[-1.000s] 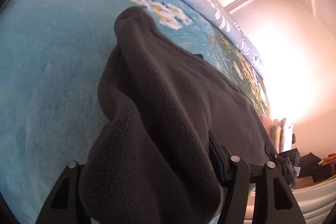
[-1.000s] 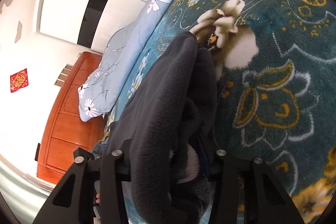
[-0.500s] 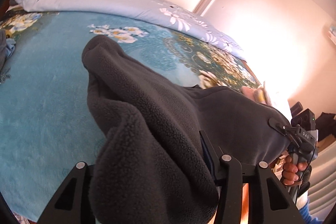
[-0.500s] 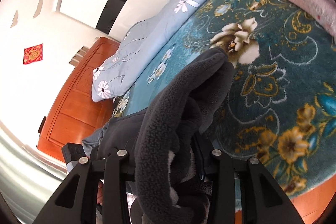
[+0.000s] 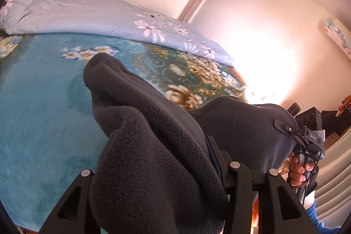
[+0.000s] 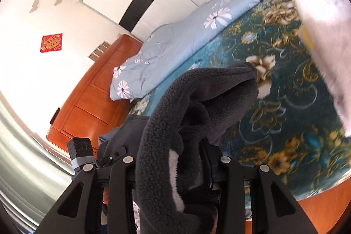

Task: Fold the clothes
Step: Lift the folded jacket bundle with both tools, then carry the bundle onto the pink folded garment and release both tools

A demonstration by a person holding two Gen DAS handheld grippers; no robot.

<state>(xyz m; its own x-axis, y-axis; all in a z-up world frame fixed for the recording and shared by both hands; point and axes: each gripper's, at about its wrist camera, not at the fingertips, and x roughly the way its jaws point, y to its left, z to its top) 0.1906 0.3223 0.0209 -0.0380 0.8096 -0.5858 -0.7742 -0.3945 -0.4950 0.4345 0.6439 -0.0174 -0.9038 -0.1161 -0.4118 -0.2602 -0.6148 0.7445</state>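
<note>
A dark grey fleece garment [image 5: 153, 135] is held up between my two grippers above the bed's teal flowered blanket [image 5: 39, 106]. My left gripper [image 5: 158, 172] is shut on one end of the fleece, which bunches thickly over its jaws. My right gripper [image 6: 175, 159] is shut on the other end of the fleece [image 6: 197, 106]; a white inner lining shows there. In the left wrist view the right gripper [image 5: 307, 139] and the hand holding it appear at the right. The fleece's far fold hangs toward the blanket.
A light blue flowered duvet [image 5: 76, 16] lies along the far side of the bed. A folded pale pile [image 6: 324, 41] sits on the blanket [image 6: 285, 102] at right. A wooden headboard [image 6: 92, 106] stands at the bed's end. White wardrobe doors stand behind.
Both grippers have lifted and tilted up with the fleece, so more of the room and duvet shows. The fleece now hangs higher off the blanket. Both grips unchanged.
</note>
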